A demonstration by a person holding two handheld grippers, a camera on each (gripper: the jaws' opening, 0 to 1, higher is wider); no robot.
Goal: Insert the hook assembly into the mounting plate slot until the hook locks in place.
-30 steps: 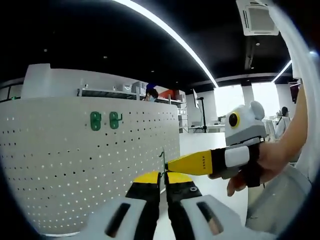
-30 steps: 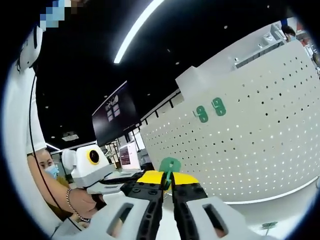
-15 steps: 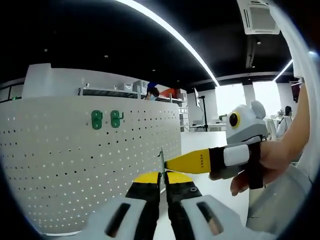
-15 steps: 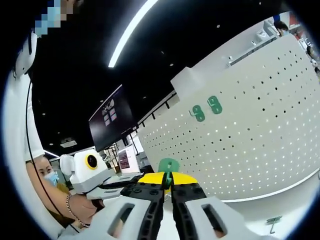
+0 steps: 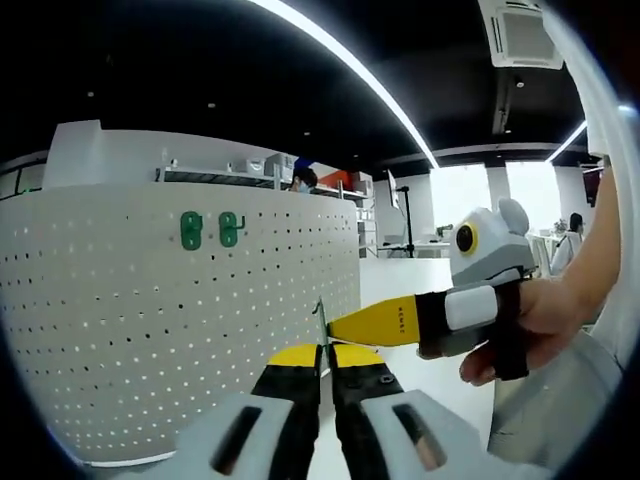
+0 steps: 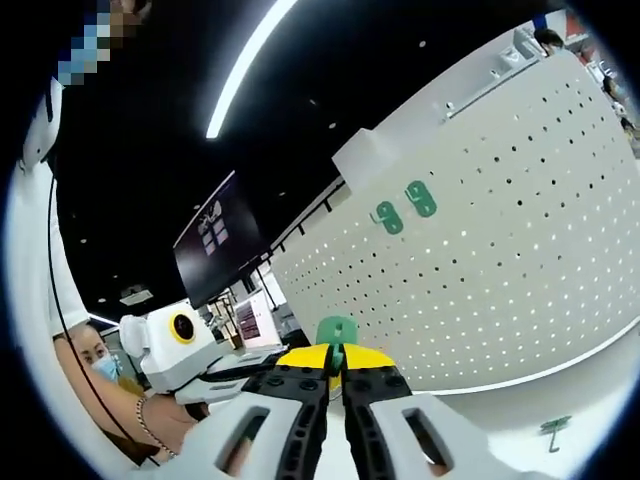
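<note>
Right claw (image 6: pixel 333 375) is pinched on a green hook (image 6: pixel 336 332), and the pegboard (image 6: pixel 500 270) sits ahead and to its right, well apart. Left claw (image 5: pixel 322 368) looks clamped on something thin, hard to tell what.

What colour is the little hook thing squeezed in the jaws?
Green. The hook shows best in the right gripper view.

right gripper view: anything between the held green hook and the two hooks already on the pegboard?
Nothing: in the right gripper view, bare pegboard separates the held green hook from the two mounted hooks.
</note>
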